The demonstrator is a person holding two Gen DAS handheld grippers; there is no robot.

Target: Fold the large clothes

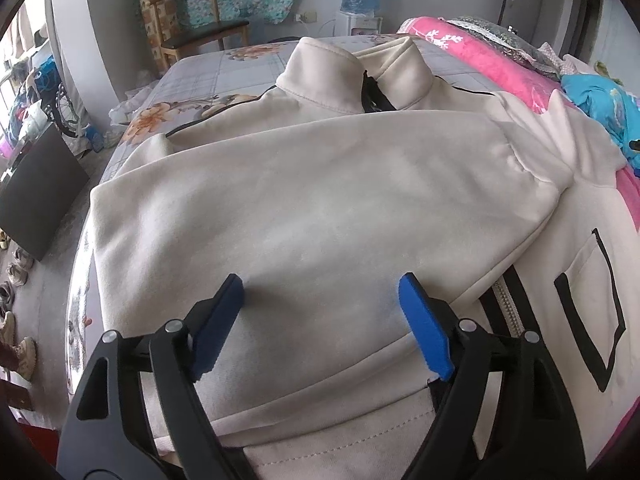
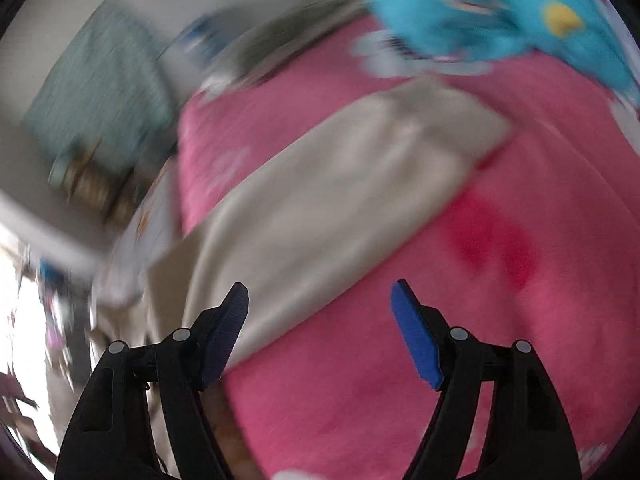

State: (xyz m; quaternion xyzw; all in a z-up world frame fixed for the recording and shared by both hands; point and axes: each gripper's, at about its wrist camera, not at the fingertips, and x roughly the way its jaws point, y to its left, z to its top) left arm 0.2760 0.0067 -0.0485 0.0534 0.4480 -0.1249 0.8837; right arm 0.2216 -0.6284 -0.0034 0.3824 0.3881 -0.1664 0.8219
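With one sleeve (image 1: 320,184) laid across the cream jacket (image 1: 320,92), both the left gripper (image 1: 320,304) and right gripper (image 2: 320,312) gape empty, the right above the other sleeve (image 2: 340,168), seemingly next.

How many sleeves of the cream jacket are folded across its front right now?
1. One cream fleece jacket sleeve lies folded across the jacket's front on the bed. The other sleeve stretches out over the pink fluffy blanket, blurred in the right wrist view.

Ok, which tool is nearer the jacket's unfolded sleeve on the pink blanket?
Right. The right tool hangs open just over that sleeve; the left tool hangs open over the sleeve folded across the jacket's chest.
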